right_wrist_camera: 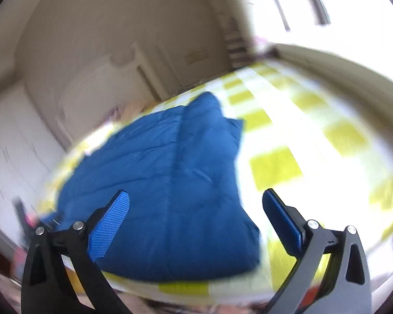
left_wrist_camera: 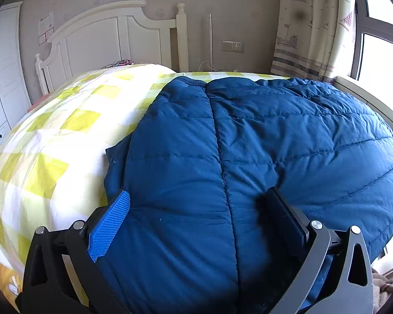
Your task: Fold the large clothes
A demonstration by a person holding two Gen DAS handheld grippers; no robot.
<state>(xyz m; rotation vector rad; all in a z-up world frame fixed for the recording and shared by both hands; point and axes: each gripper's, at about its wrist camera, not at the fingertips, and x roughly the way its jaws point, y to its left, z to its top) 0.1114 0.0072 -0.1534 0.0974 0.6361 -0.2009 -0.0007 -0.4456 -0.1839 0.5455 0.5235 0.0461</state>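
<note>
Both sets of jaws stand wide apart and grip nothing. Seen from the left wrist, the left gripper (left_wrist_camera: 196, 198) sits low over the blue jacket (left_wrist_camera: 249, 144), whose padded cloth fills the gap between the fingers; whether the pads press into it I cannot tell. That jacket lies spread on the bed (left_wrist_camera: 65, 136), over a yellow-and-white checked cover, its centre seam running away toward the white headboard (left_wrist_camera: 104, 39), with a curtain (left_wrist_camera: 306, 26) and window at the right. The right wrist's view is blurred: the right gripper (right_wrist_camera: 196, 198) hangs above the jacket's near right edge, with checked cover to its right.
</note>
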